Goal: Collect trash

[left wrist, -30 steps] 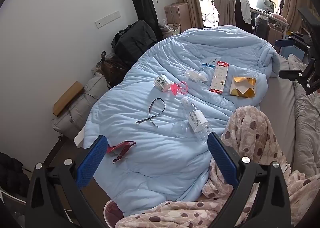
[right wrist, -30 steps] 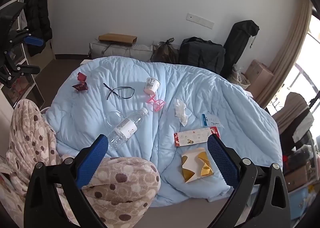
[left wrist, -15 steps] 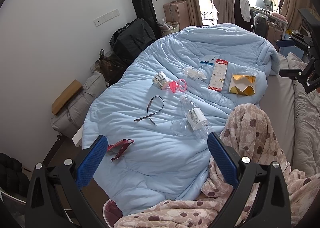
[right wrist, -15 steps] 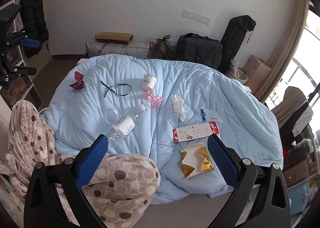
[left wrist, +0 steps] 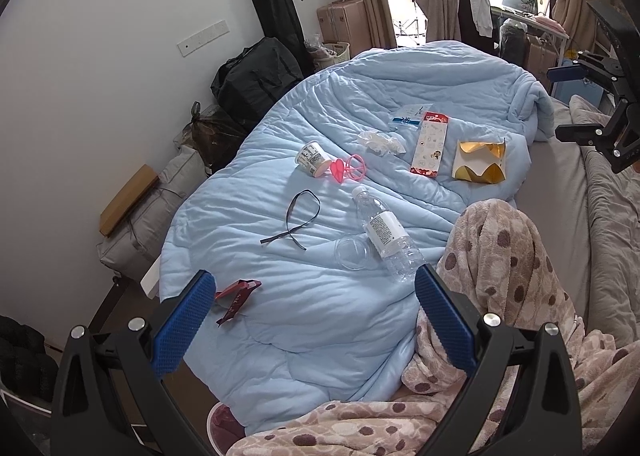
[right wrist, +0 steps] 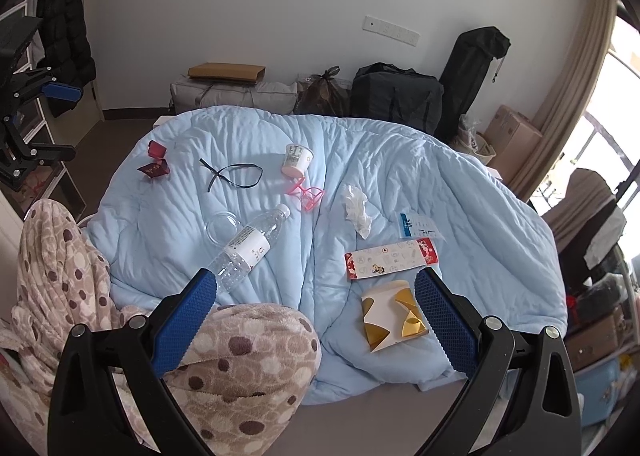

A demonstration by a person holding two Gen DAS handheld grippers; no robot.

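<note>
Trash lies scattered on a light blue duvet: a clear plastic bottle, a clear lid, a black ribbon, a yogurt cup, a pink plastic piece, a crumpled tissue, a red-and-white wrapper, a gold-and-white box, and red packaging. My left gripper is open and empty above the duvet's near end. My right gripper is open and empty above the bed's side.
A brown spotted blanket is bunched at the bed's near side. Black bags, a grey bundle and cardboard boxes line the wall. A chair with clothes stands by the window.
Both views have shifted slightly; the bed and trash sit a bit lower and nearer in the right wrist view. Nothing on the bed has moved. Both grippers remain open.
</note>
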